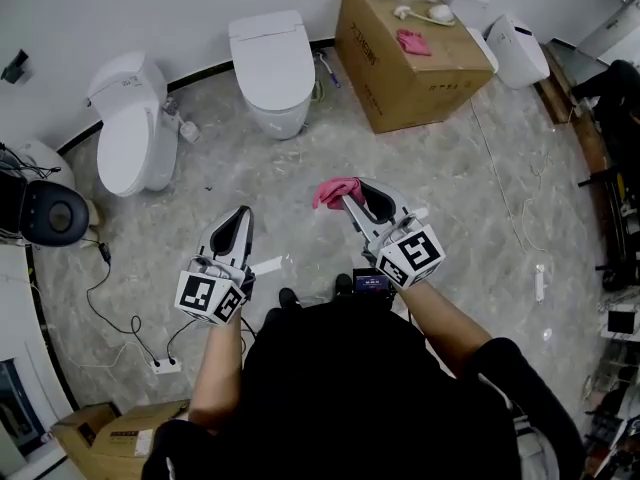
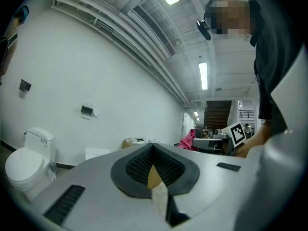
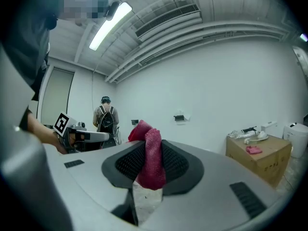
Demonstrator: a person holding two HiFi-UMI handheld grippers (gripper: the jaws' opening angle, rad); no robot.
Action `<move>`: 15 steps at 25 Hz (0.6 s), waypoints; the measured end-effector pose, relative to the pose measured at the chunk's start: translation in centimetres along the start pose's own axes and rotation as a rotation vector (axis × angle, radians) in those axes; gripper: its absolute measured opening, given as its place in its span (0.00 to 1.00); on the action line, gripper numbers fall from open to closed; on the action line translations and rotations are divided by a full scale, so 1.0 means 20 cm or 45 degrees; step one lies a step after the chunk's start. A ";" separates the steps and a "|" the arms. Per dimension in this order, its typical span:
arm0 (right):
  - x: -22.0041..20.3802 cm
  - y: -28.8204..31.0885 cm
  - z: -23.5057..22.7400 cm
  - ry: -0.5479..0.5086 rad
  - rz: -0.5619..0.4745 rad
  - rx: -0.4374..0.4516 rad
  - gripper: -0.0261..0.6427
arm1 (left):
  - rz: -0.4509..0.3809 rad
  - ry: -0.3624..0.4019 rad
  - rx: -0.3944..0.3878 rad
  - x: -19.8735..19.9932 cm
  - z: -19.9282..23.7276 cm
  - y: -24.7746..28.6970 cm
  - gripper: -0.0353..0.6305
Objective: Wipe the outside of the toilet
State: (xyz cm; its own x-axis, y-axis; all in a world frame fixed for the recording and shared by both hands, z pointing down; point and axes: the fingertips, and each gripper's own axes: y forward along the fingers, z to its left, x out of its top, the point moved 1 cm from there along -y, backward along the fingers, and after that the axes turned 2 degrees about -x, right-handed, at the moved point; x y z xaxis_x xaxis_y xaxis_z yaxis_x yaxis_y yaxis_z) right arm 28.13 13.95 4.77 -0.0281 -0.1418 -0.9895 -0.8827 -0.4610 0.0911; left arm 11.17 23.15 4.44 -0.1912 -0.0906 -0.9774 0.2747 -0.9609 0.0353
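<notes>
At the far left a toilet (image 1: 128, 133) stands against the wall. Its long axis runs from the tank out over the floor, and the bowl end points toward my side of the room. My left gripper (image 1: 243, 216) hangs over the marbled floor (image 1: 470, 198) well short of that toilet, jaws pressed together on nothing, tips aimed toward the wall. Further right a second toilet (image 1: 270, 68), lid down, lies the same way, front pointing away from the wall toward me. My right gripper (image 1: 350, 196) is clamped on a pink cloth (image 1: 335, 190), which bunches out leftward past the tips, well apart from both toilets. At right sits a cardboard box (image 1: 420, 78) with another pink rag (image 1: 411, 41) on top.
</notes>
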 end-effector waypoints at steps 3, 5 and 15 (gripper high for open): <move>-0.01 -0.06 -0.08 0.011 -0.008 -0.010 0.21 | 0.028 0.019 0.000 -0.02 -0.06 0.08 0.07; -0.02 -0.08 -0.11 0.023 -0.017 -0.024 0.21 | 0.039 0.019 -0.012 -0.01 -0.09 0.11 0.07; -0.01 -0.17 -0.23 0.073 -0.041 -0.071 0.21 | 0.038 0.039 -0.074 0.00 -0.21 0.23 0.07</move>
State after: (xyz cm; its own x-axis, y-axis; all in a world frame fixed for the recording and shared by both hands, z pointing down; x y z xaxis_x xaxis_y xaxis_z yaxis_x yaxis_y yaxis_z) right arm 33.22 11.57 5.26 0.0278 -0.1752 -0.9841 -0.8554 -0.5136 0.0673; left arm 16.41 19.85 3.74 -0.1537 -0.1100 -0.9820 0.3341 -0.9410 0.0531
